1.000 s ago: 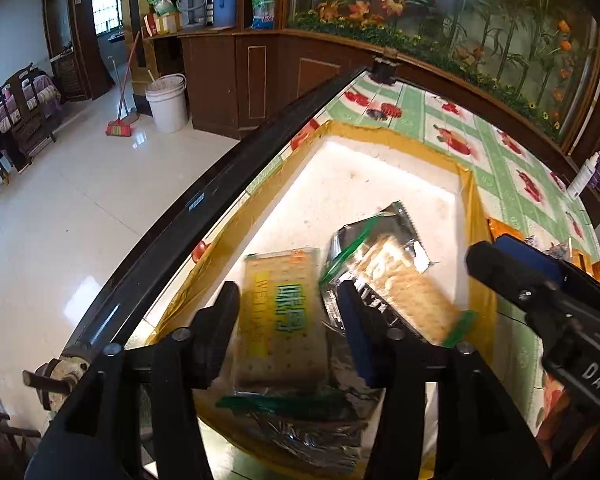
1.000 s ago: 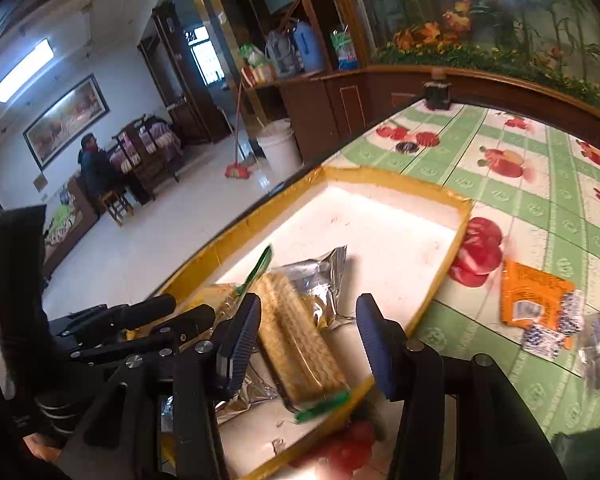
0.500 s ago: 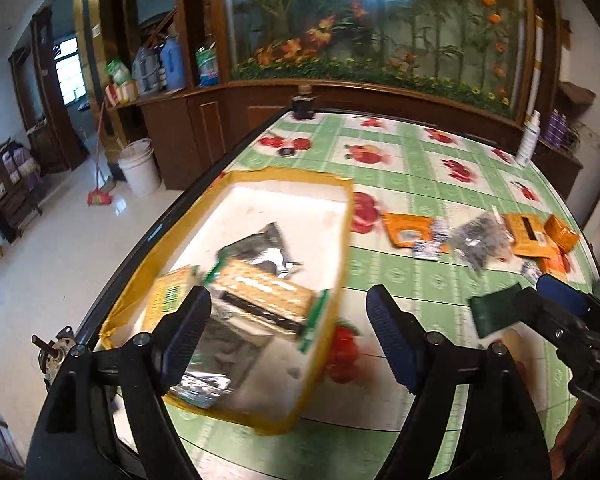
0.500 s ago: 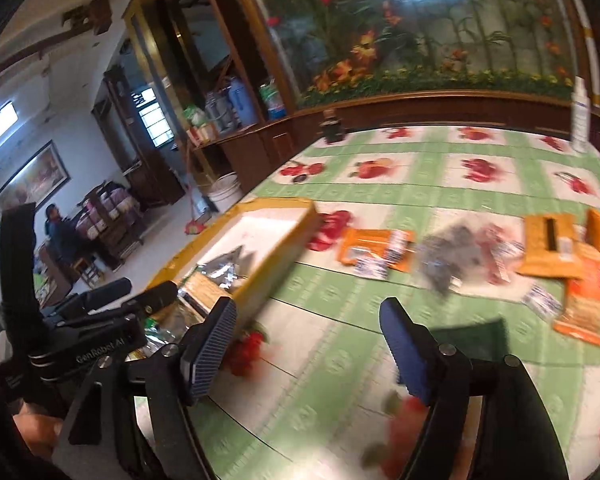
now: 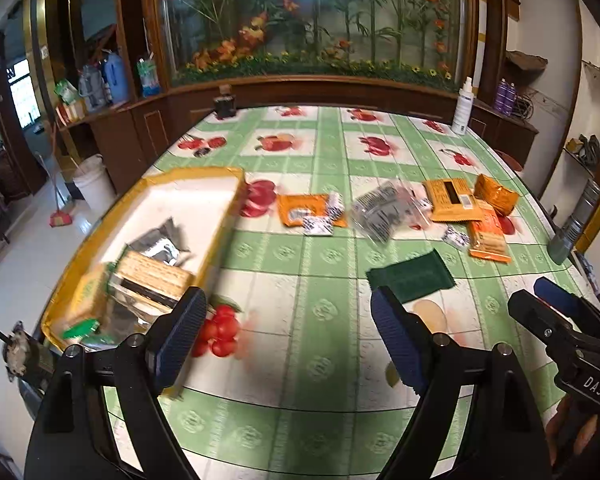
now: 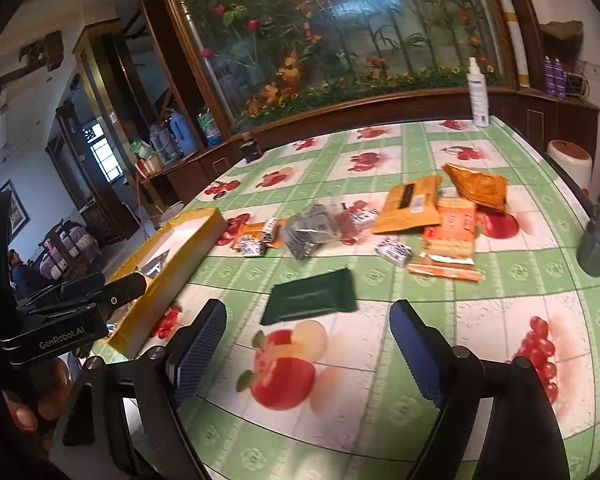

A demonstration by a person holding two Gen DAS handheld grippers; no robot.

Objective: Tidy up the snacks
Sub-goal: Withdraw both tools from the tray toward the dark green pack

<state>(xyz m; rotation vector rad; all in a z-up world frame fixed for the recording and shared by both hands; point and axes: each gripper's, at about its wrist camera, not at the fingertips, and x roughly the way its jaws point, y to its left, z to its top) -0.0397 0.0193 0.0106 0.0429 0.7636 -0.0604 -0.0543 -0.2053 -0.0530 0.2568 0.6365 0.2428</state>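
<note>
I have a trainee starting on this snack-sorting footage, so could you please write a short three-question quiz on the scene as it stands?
1. True or false: the dark green packet already lies inside the yellow-rimmed tray.
2. Which packet lies nearest the right tool? A) dark green packet B) clear packet C) spray bottle
3. Fill in: the left tool holds ____.

Key: 1 false, it lies on the tablecloth outside the tray. 2 A. 3 nothing; both tools have just been opening and are empty.

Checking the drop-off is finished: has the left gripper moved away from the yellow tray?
Yes. The left gripper, earlier over the yellow tray, now sits right of it over tablecloth, its jaws having just been opening, empty.
</note>
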